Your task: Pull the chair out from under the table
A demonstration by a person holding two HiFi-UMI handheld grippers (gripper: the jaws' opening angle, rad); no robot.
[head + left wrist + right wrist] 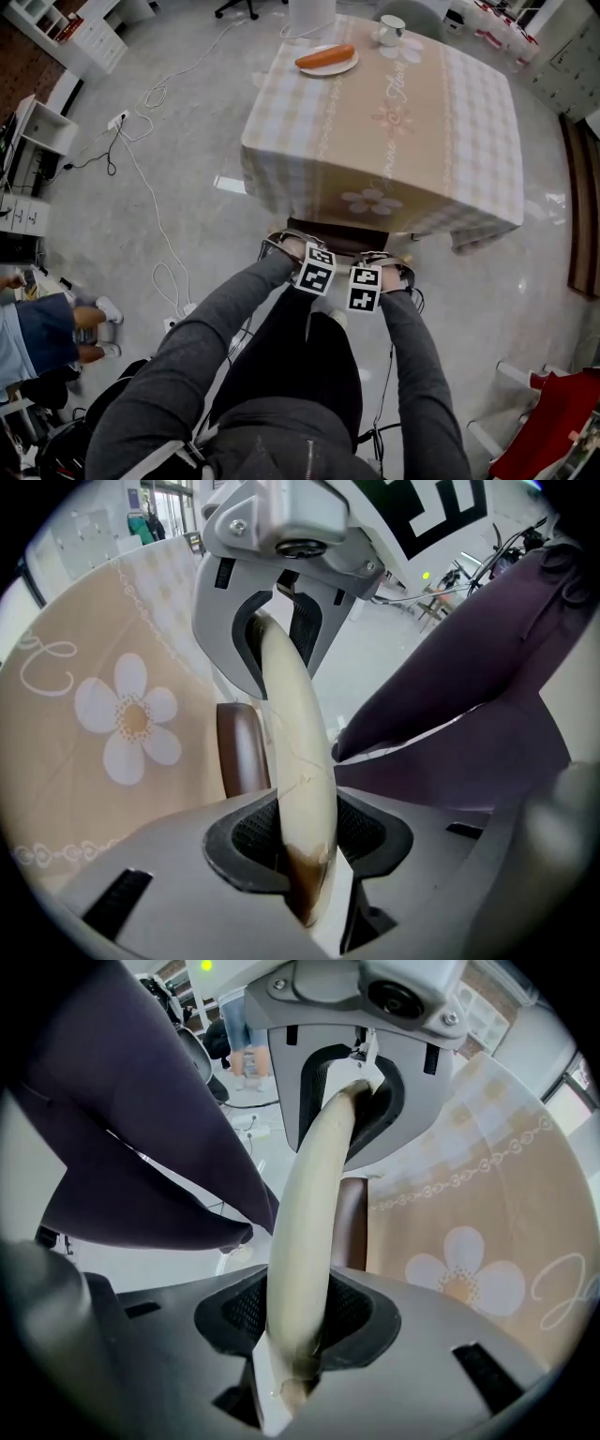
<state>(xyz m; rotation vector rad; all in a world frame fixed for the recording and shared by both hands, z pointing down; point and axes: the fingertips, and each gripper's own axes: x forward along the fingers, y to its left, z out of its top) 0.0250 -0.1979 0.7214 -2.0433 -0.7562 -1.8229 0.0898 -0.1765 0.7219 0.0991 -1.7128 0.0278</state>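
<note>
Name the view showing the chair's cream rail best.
Right gripper view: the rail runs mid-frame between right tool and left tool, both clamped. Left gripper view shows the same; head view only a dark chair sliver.

A glossy pale grey floor (pixel 169 187) spreads around the cloth-covered table (pixel 422 141), with bright reflections on it. Off the table's left edge, white cables (pixel 150 202) trail across the floor past a power strip (pixel 117 120). White shelving (pixel 94 37) stands further left. Pale cabinets (pixel 572 66) stand beyond the far right corner.
</note>
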